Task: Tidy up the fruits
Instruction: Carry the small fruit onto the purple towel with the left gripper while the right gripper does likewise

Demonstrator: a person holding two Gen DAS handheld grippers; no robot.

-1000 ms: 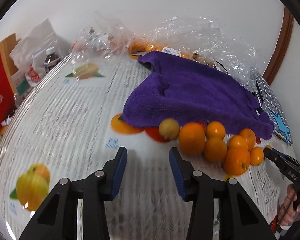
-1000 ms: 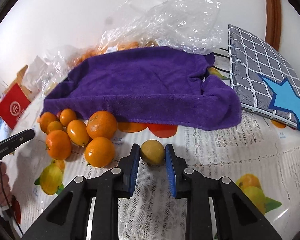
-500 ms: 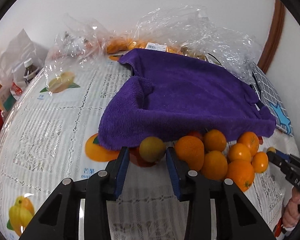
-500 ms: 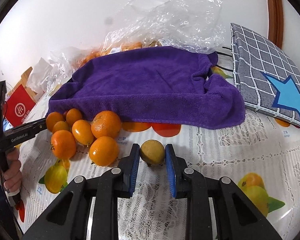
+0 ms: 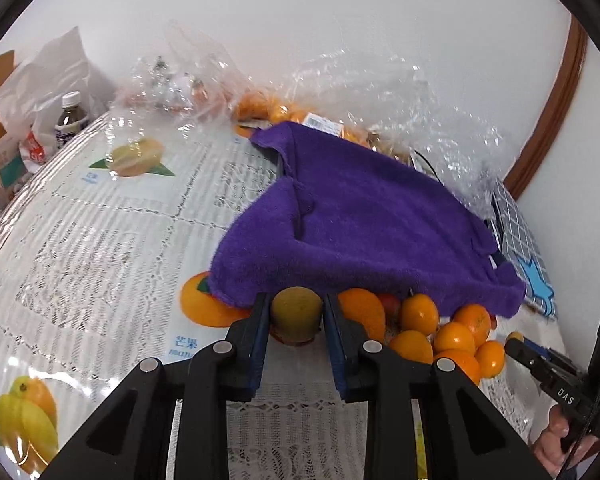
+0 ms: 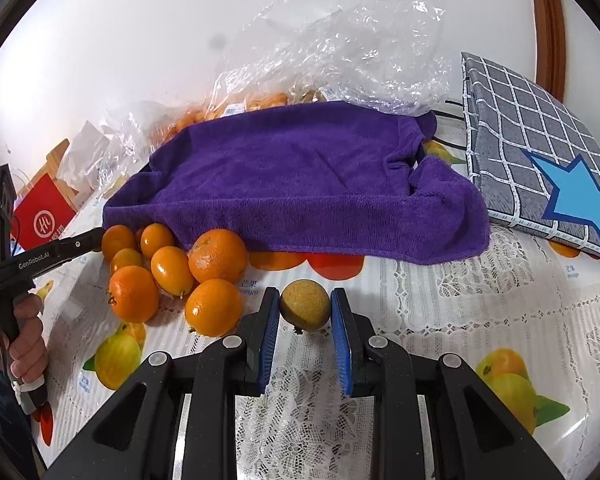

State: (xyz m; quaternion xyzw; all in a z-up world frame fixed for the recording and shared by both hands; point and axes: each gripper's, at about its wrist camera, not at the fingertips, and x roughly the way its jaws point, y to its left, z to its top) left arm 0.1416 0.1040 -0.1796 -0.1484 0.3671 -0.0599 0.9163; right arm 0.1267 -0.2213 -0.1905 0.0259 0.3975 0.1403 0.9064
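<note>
My left gripper holds a yellow-green round fruit at the front edge of the purple towel. Its jaws are closing and both pads touch the fruit. A pile of several oranges lies just right of it. In the right wrist view my right gripper is shut on a yellow-brown round fruit that rests on the tablecloth. The oranges lie to its left and the towel behind. Each gripper shows at the edge of the other's view, the right and the left.
Crumpled clear plastic bags with more oranges lie behind the towel. A grey checked cushion with a blue star sits at the right. A bottle, a white bag and a red bag stand at the left. The lace tablecloth carries printed fruit.
My left gripper moved forward to the yellow-green fruit and its jaws closed around it. The right gripper kept still, holding its fruit.
</note>
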